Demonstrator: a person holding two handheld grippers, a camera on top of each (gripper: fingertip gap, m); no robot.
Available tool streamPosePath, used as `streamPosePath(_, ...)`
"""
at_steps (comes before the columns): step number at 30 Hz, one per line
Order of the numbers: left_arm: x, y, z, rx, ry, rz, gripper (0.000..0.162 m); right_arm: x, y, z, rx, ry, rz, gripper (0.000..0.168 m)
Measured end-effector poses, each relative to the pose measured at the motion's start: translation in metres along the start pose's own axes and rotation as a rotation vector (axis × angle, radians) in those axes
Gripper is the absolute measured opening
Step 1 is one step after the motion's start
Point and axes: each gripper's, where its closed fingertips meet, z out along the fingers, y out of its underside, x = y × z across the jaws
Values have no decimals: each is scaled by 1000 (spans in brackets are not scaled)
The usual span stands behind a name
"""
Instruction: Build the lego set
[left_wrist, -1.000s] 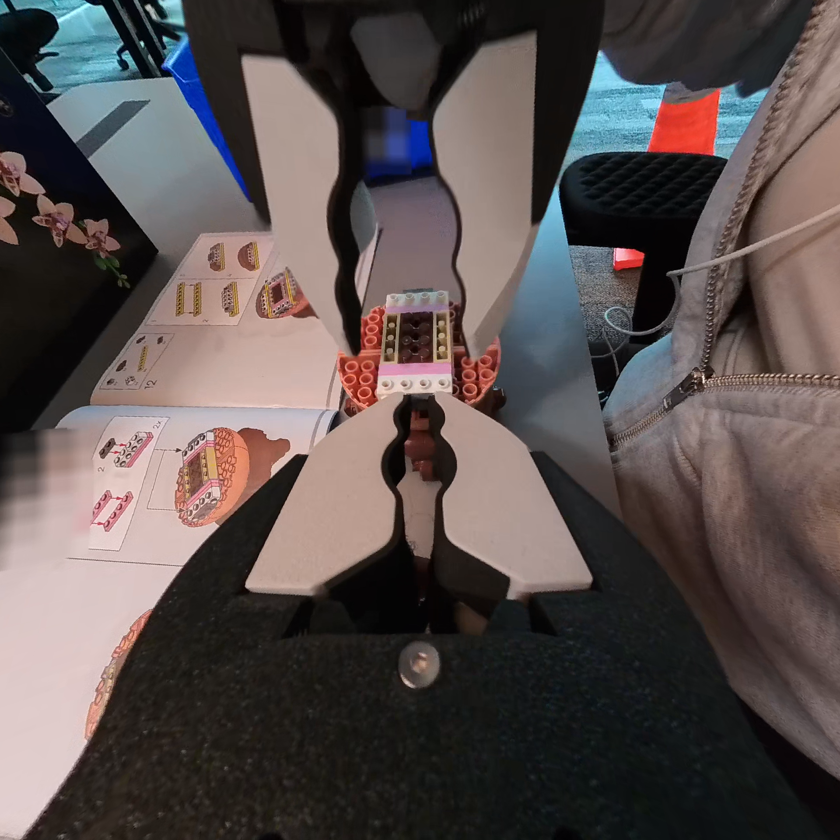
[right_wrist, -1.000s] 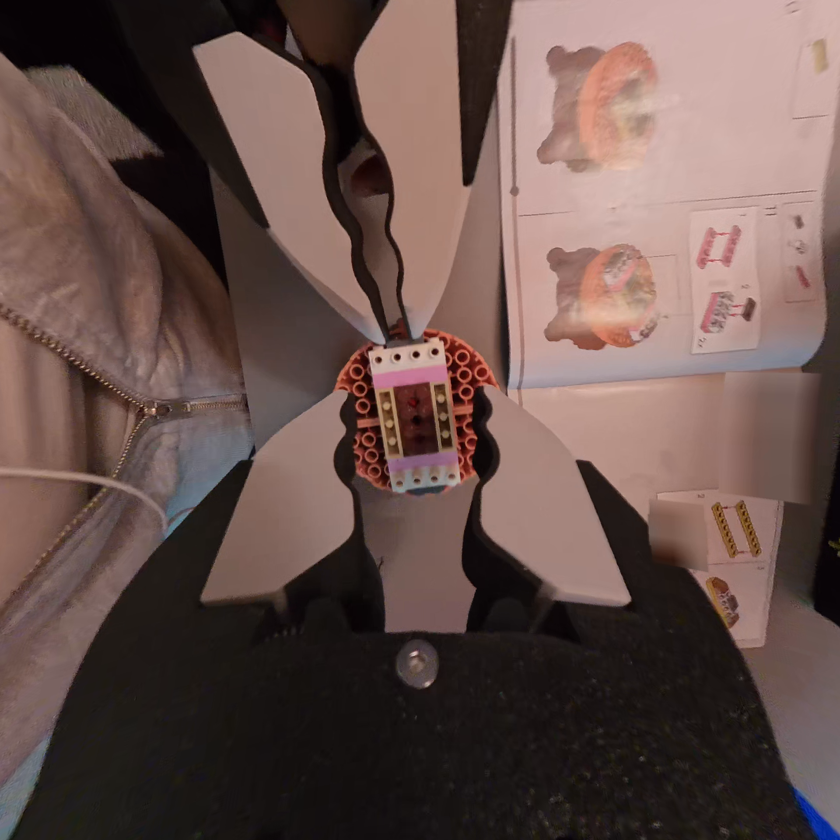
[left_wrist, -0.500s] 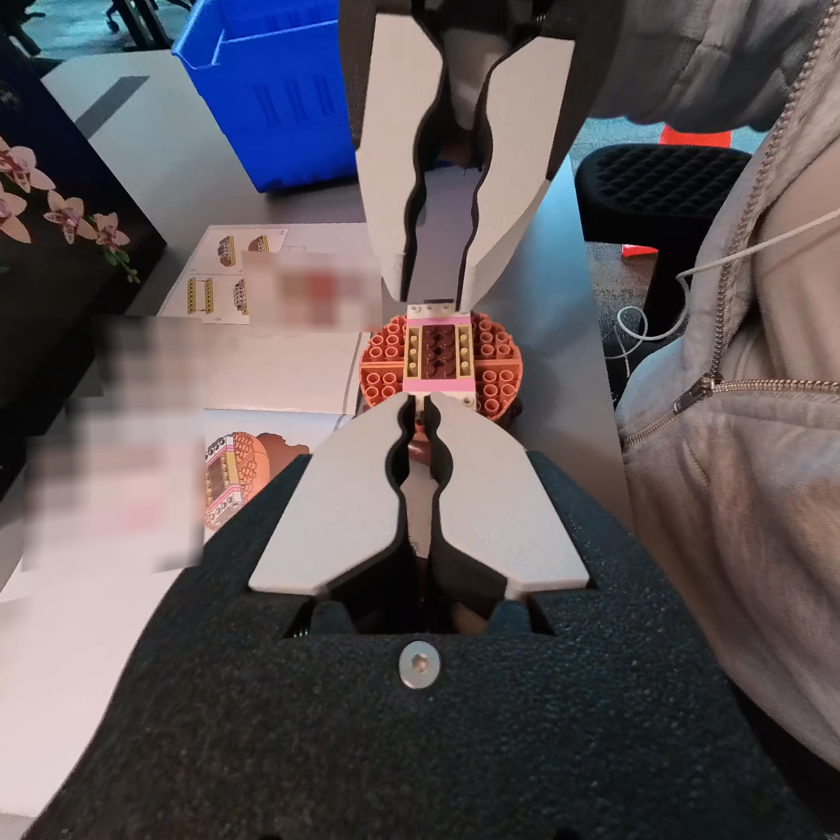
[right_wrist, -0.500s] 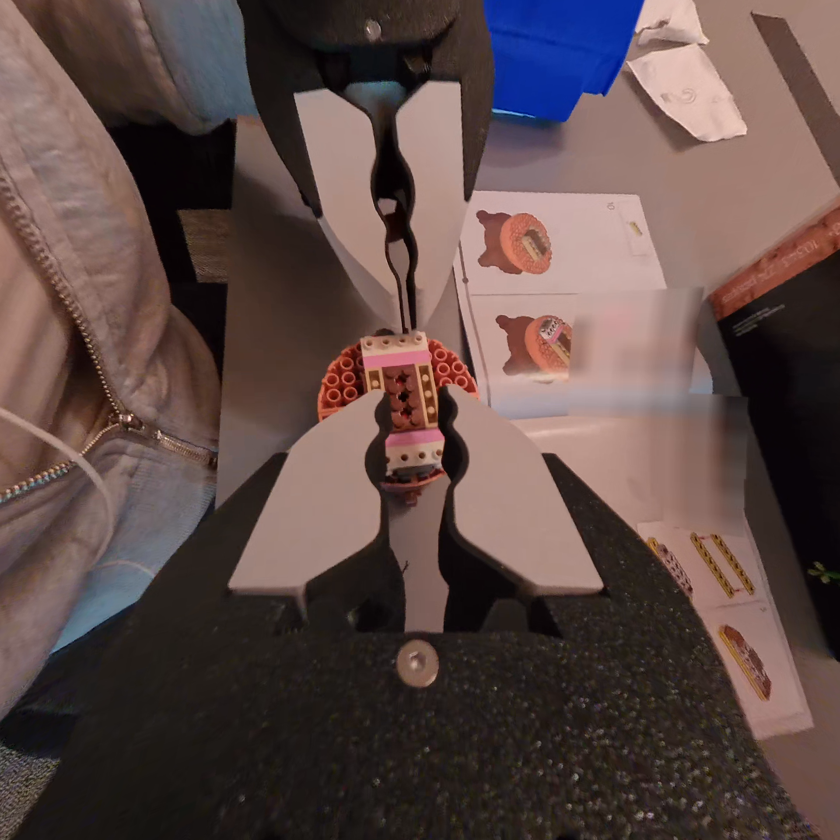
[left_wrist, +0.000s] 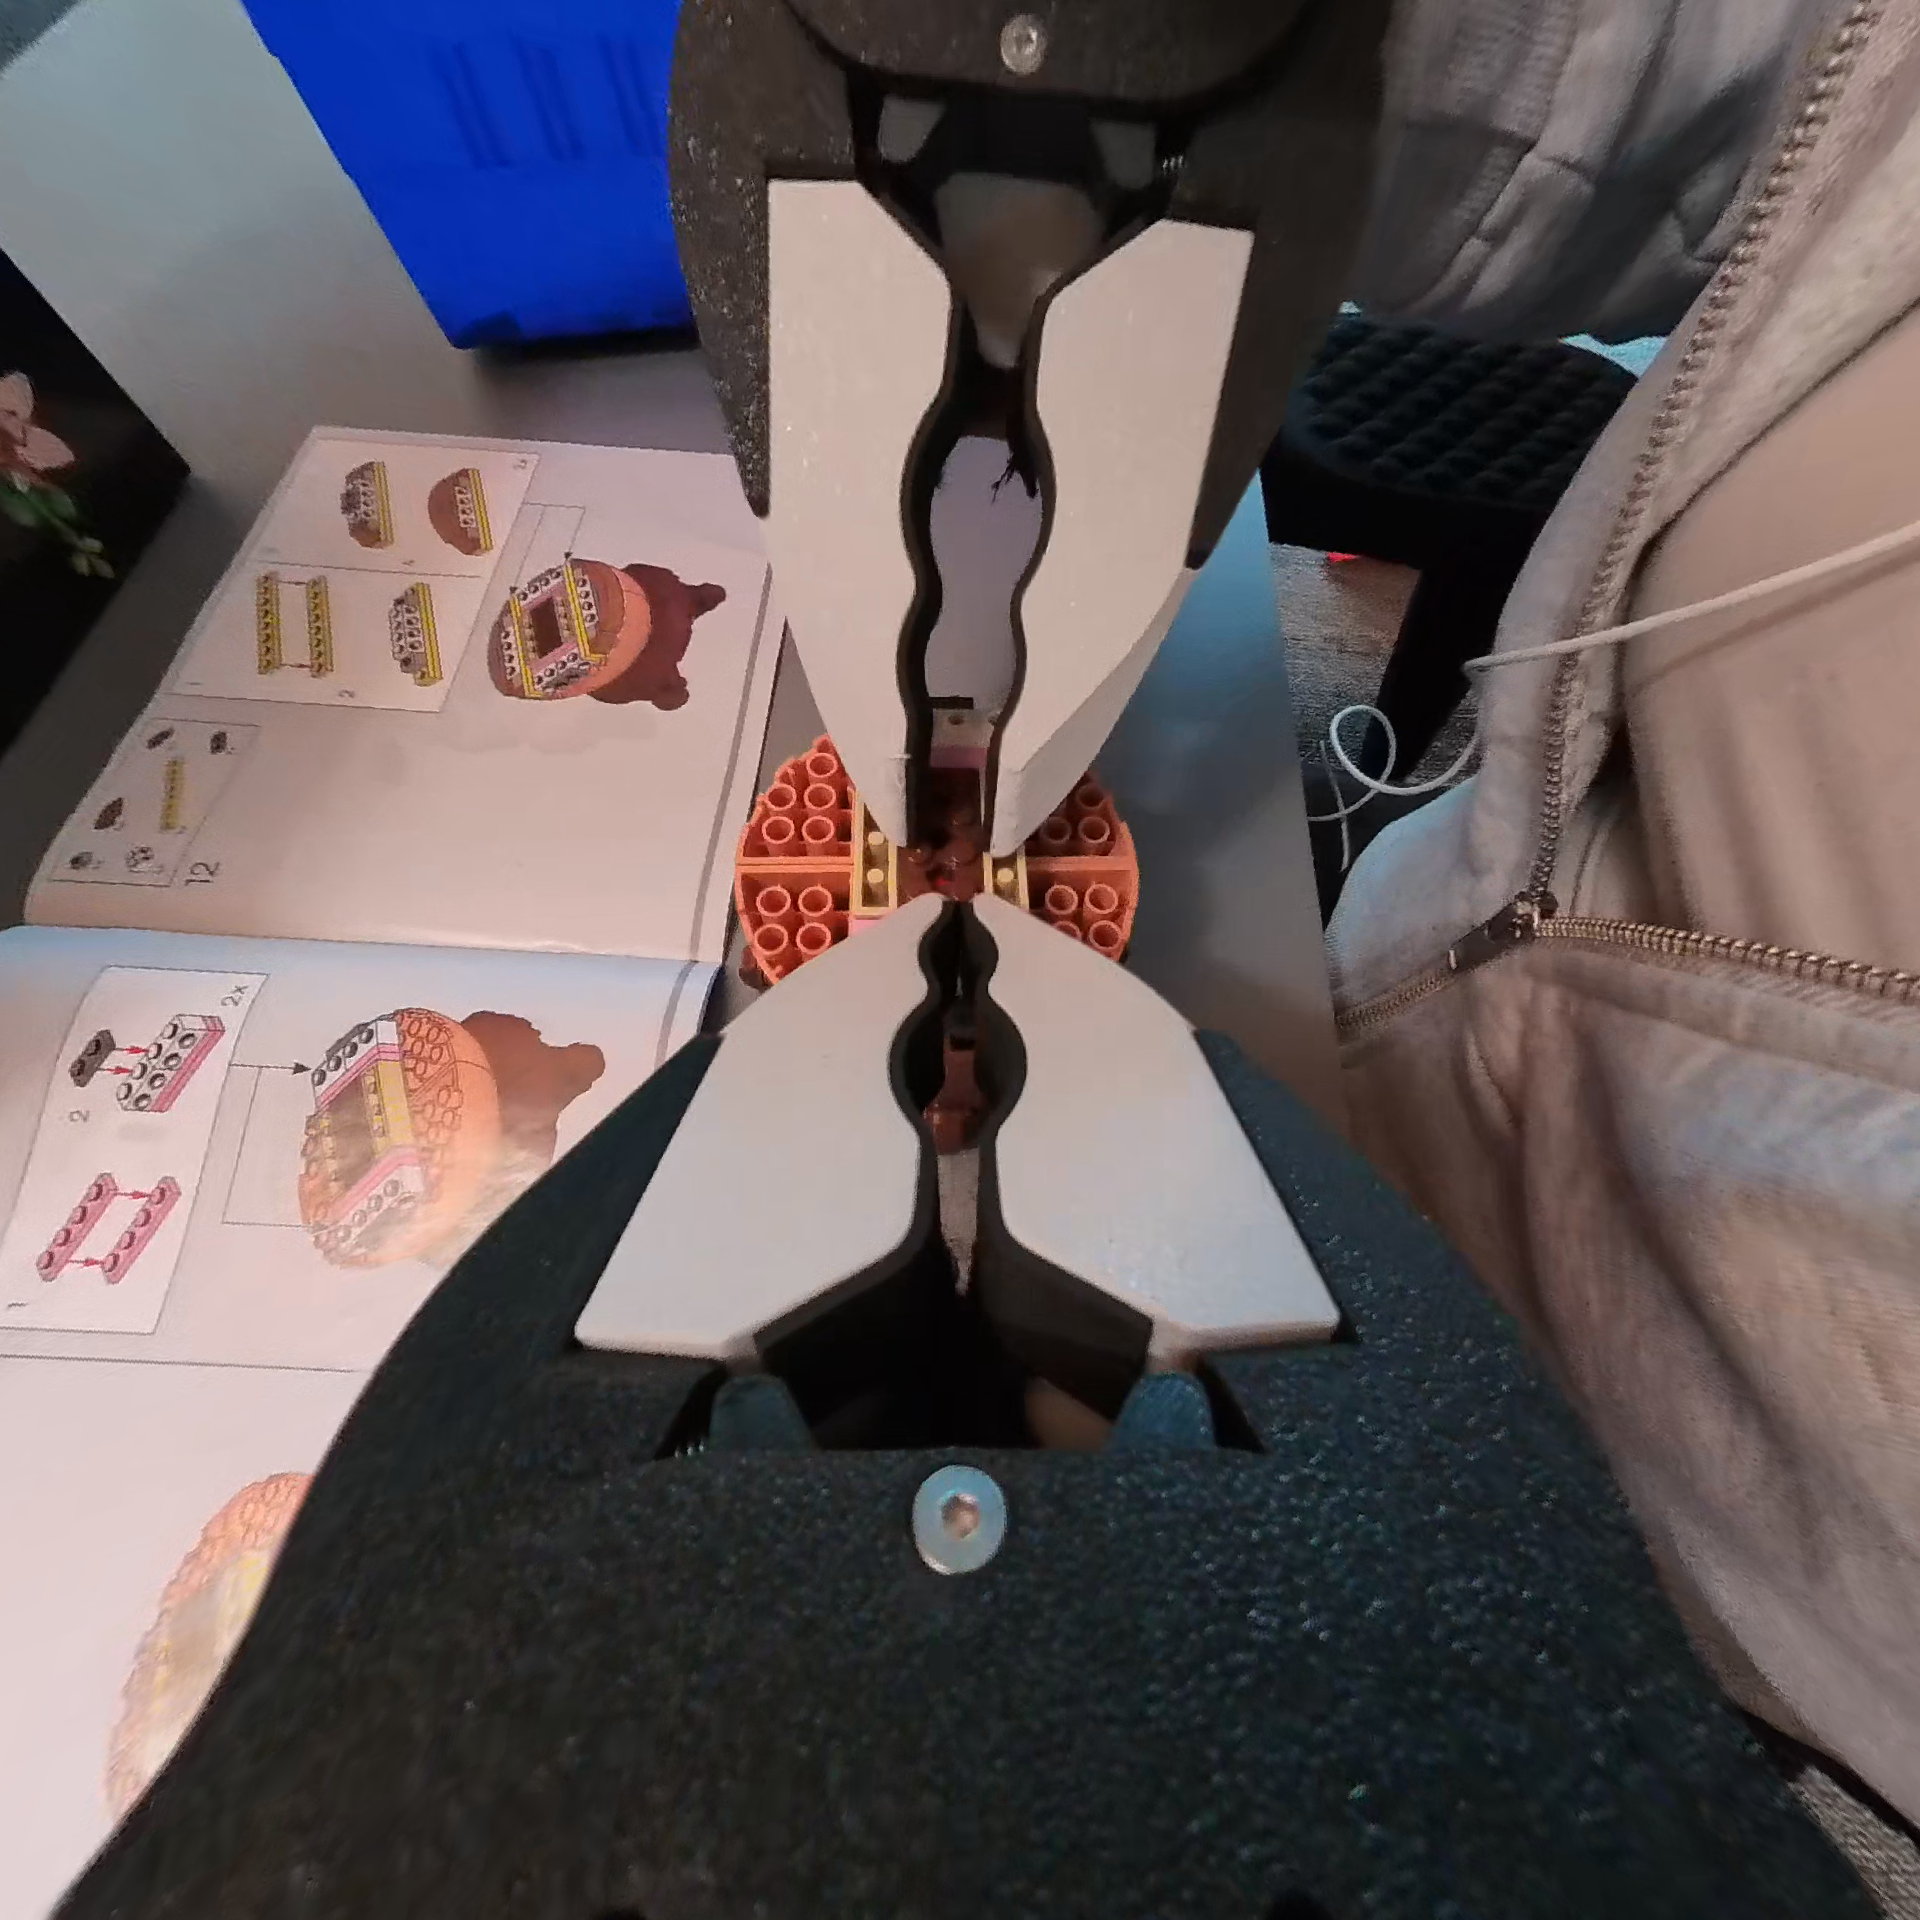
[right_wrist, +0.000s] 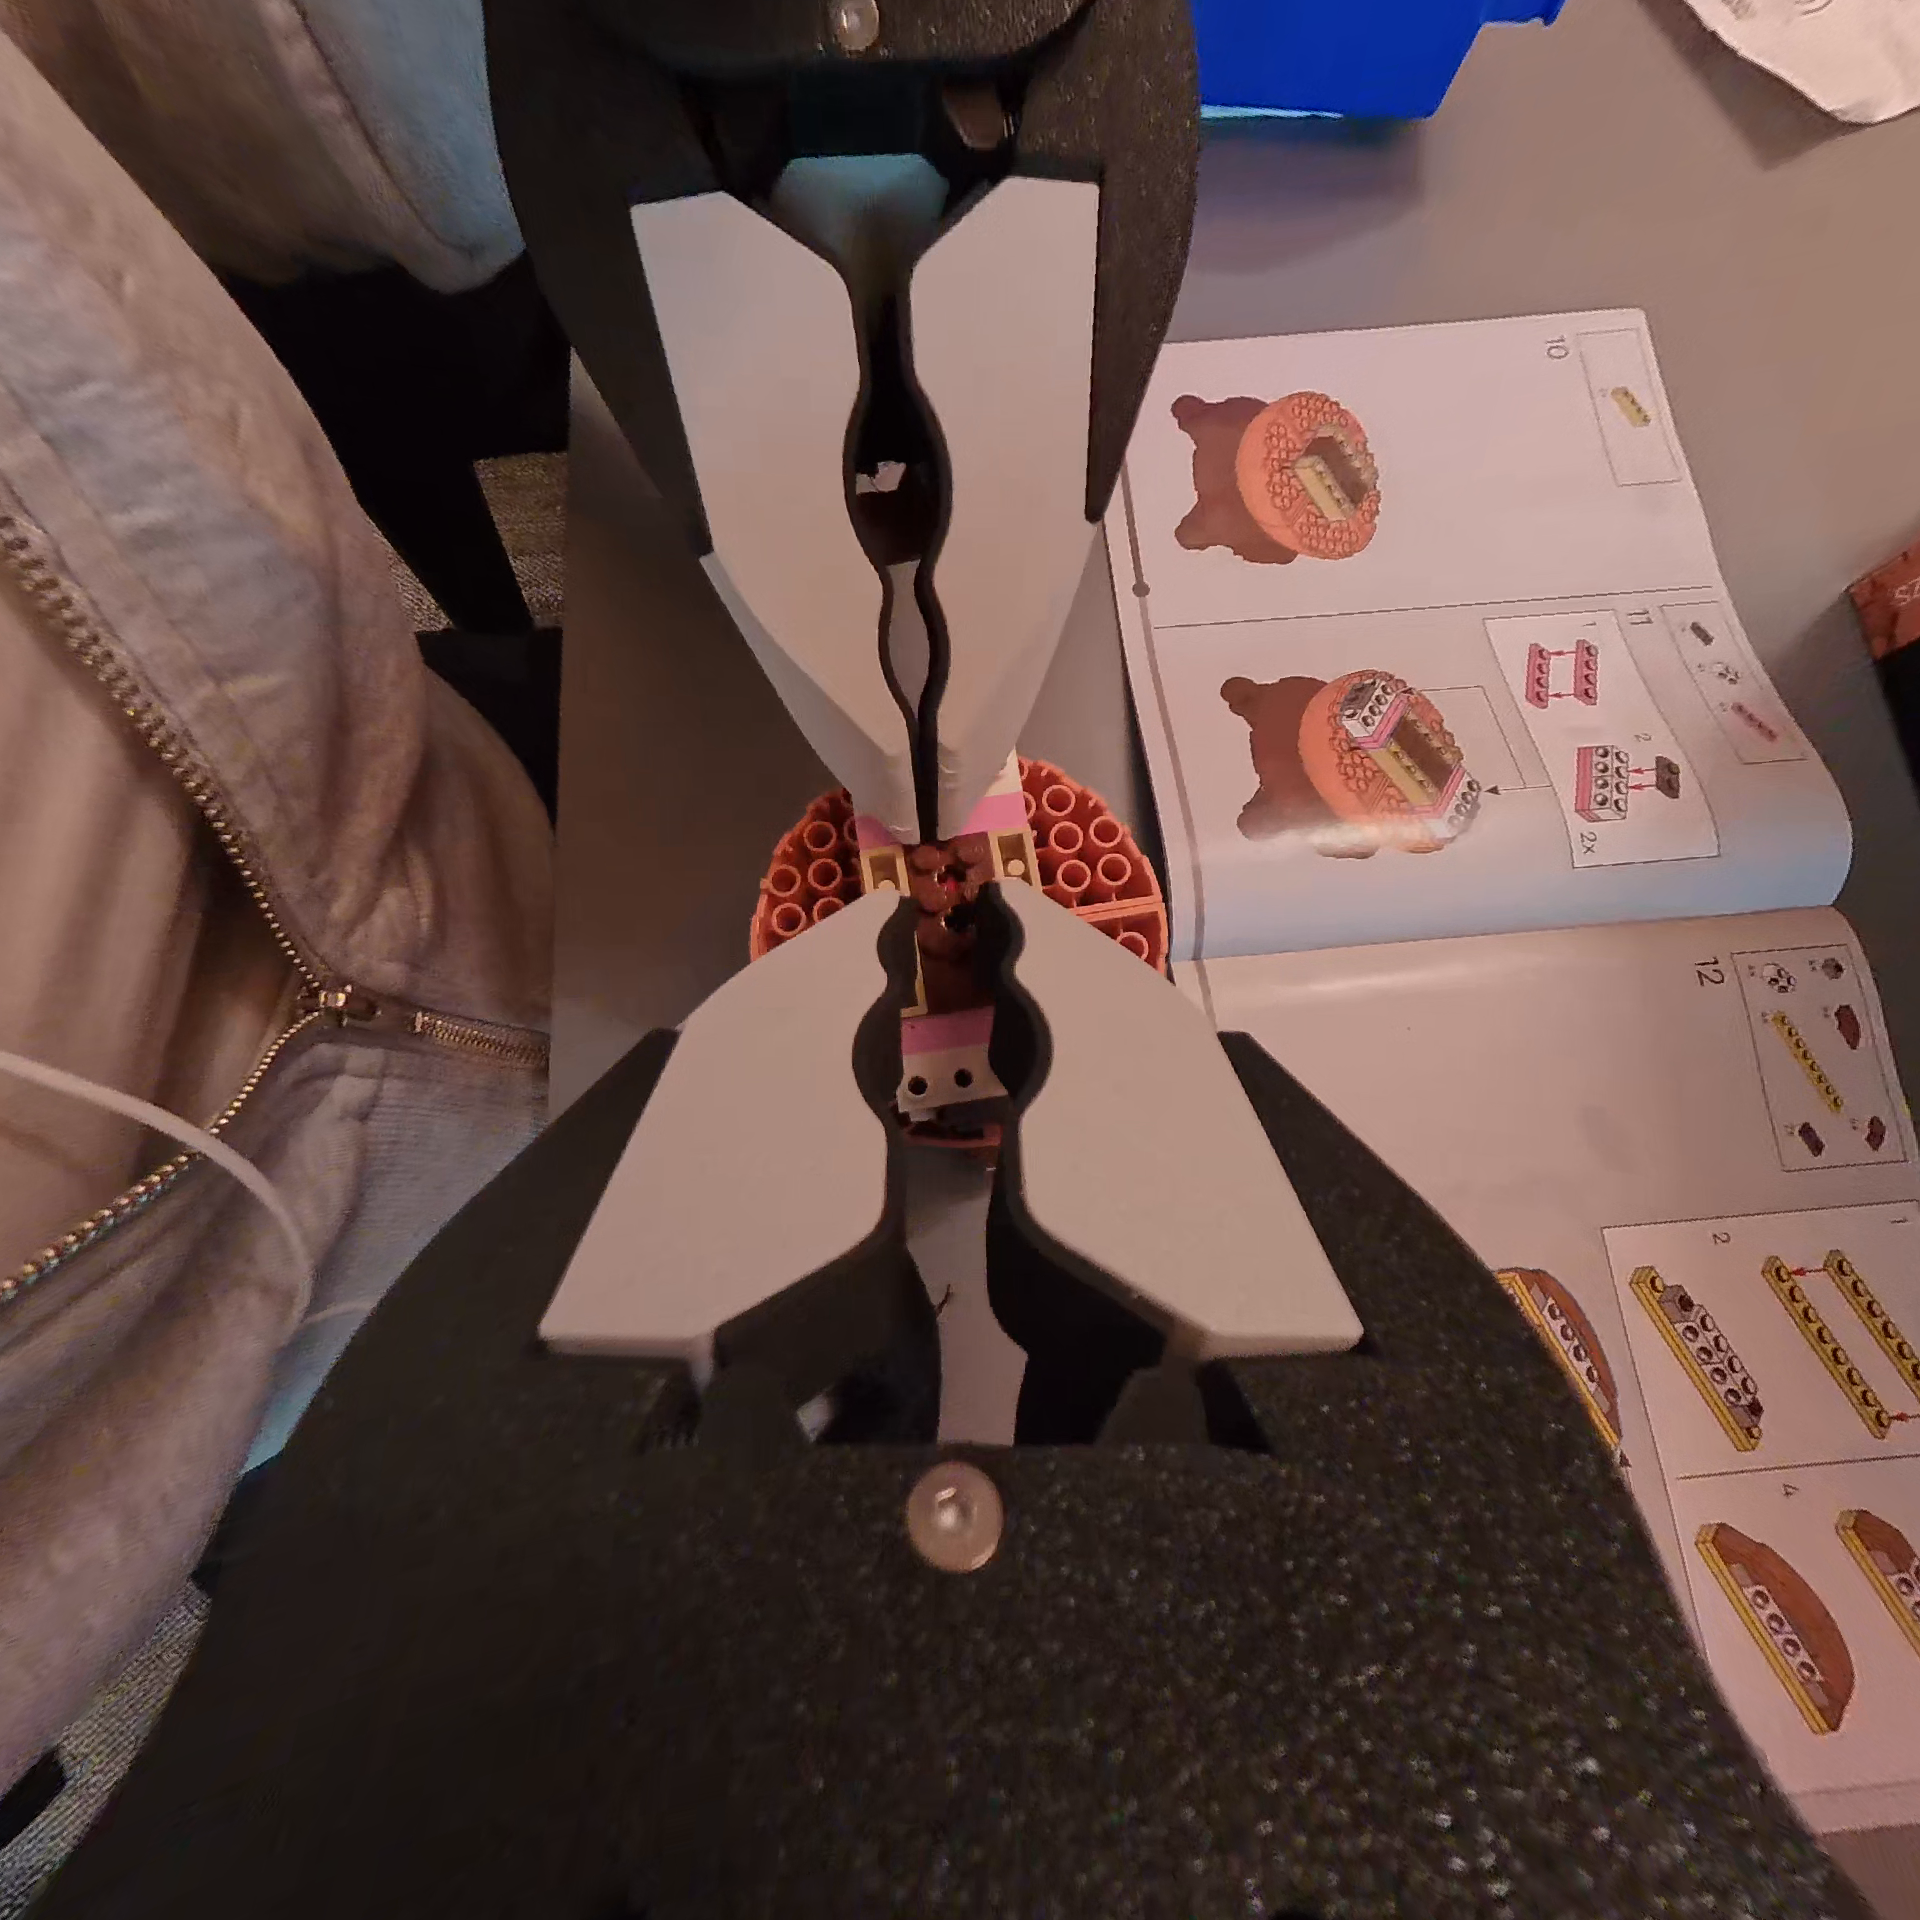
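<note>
The lego model (left_wrist: 800, 862) is a round salmon studded disc with tan rails, pink-and-white end blocks and a brown middle; it also shows in the right wrist view (right_wrist: 1081, 842). My left gripper (left_wrist: 951, 906) is shut, tips over the model's centre, with a small brown piece (left_wrist: 958, 1091) in the gap between its fingers. It enters the right wrist view (right_wrist: 928, 831) from above. My right gripper (right_wrist: 951, 912) faces it, jaws a narrow gap apart, closed around the model's raised middle. It also shows in the left wrist view (left_wrist: 951, 826). Both grippers hide much of the model.
An open instruction booklet (left_wrist: 416, 831) lies on the grey table beside the model, also in the right wrist view (right_wrist: 1455, 623). A blue bin (left_wrist: 499, 156) stands behind. A black box (left_wrist: 52, 468) is at the left. A person's grey hoodie (left_wrist: 1662, 935) is close by. Both grippers' tips are close together, under 4 cm apart.
Both grippers have closed in over the model until their tips nearly meet at its centre. The right gripper's jaws have narrowed from wide open. The left gripper stayed shut.
</note>
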Motion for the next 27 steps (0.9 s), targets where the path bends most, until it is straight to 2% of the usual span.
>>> streamPosePath(8, -1, -4, -2, 74, 3, -15, 0, 0, 0, 0, -3, -12, 8, 11)
streamPosePath(12, -8, -31, -33, 236, -58, -32, 4, 0, 0, -1, -16, -14, -3, 13)
streamPosePath(14, -13, -19, -42, 165, -102, -37, 15, 3, 0, -3, -19, -3, -14, 31)
streamPosePath(16, -15, 1, -38, 73, -122, -50, 24, 4, 1, -3, -29, -7, -28, 37)
streamPosePath(19, -6, 13, -26, 30, -91, -49, 17, 1, 8, -1, -77, -32, -44, 48)
streamPosePath(22, -6, 14, -19, 18, -99, -27, 7, 1, 11, -1, -95, -30, -62, 45)
streamPosePath(25, -5, 15, -15, 12, -86, -26, 5, 2, 12, 1, -97, -21, -71, 35)
streamPosePath(27, -7, 18, -15, 0, -95, -22, 5, 3, 11, 1, -90, -24, -62, 34)
